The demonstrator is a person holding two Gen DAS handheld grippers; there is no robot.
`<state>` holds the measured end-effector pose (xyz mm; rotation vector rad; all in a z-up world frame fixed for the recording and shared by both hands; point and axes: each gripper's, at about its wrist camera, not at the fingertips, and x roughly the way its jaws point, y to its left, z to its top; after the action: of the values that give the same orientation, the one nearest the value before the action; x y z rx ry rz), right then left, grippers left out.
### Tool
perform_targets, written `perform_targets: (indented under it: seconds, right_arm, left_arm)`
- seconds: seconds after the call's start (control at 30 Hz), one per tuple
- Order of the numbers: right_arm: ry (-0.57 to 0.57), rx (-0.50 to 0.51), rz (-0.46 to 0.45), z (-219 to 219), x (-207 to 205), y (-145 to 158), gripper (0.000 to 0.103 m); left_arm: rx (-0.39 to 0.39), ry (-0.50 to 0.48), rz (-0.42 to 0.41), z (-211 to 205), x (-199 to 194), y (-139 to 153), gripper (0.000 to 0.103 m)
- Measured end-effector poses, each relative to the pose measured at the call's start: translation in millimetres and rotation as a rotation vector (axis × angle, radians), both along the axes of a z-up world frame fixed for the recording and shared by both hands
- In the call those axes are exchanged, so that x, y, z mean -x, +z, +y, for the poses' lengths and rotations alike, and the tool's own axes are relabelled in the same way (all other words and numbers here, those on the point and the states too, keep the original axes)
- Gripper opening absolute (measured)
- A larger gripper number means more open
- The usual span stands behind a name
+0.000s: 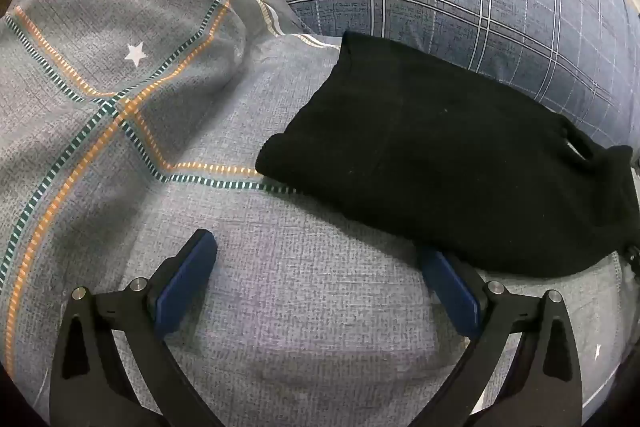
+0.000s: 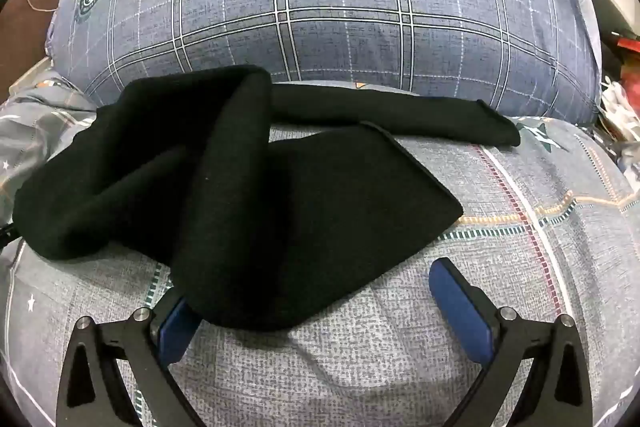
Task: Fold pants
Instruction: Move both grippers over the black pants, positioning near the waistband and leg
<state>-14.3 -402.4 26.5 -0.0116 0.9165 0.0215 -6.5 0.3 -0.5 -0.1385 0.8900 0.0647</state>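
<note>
Honestly the black pants [image 1: 440, 163] are hard to read from my end, the fabric is so dark that seams and folds mostly vanish. In the left wrist view the right edge of them runs off the frame, and the tip of my left gripper's [image 1: 316, 255] right finger sits at or under the pants' near edge, so I can't tell if it's actually touching. Same story in the right wrist view: the left finger of the right gripper [image 2: 308, 283] is half buried under a hanging fold.

The pants [image 2: 248, 187] lie bunched on a grey bedspread [image 1: 280, 287] with orange and teal dashed lines, right in front of a big blue plaid pillow [image 2: 320, 7]. One leg stretches out to the right along the pillow's base; the rest is doubled over into a thick, rumpled wedge.

Both jaws are spread wide. Left one has only bedspread between its fingers. Right one has the lowest corner of the pants drooping between its fingers, nothing pinched.
</note>
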Motion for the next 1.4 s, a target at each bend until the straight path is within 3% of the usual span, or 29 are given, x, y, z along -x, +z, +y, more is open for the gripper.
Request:
perform_targets:
  seconds: [0.27, 0.47, 0.6, 0.63, 0.83, 0.9, 1.03, 1.4]
  right_arm:
    - [0.002, 0.017, 0.002, 5, -1, 0, 0.103]
    - [0.042, -0.015, 0.037, 1, -1, 4, 0.103]
    - [0.009, -0.099, 0.027, -2, 14, 17, 0.095]
    - [0.012, -0.133, 0.008, 0, 20, 23, 0.095]
    - [0.085, -0.129, -0.114, 29, 52, 48, 0.095]
    - [0.107, -0.159, -0.140, 34, 56, 54, 0.095]
    - [0.129, -0.174, -0.162, 44, 65, 62, 0.095]
    - [0.123, -0.223, -0.085, 42, 64, 67, 0.095]
  left_arm:
    - [-0.002, -0.002, 0.005, 3, -1, 1, 0.102]
    - [-0.028, 0.012, 0.074, -2, -1, 9, 0.099]
    - [-0.084, 0.015, -0.055, -17, 19, 30, 0.096]
    - [-0.067, -0.001, -0.092, -22, 27, 40, 0.096]
    - [-0.084, -0.069, -0.141, -48, 41, 74, 0.096]
    - [-0.045, -0.083, -0.123, -53, 38, 79, 0.096]
    - [-0.049, -0.110, -0.116, -66, 35, 83, 0.096]
    - [-0.039, -0.127, -0.128, -83, 43, 82, 0.096]
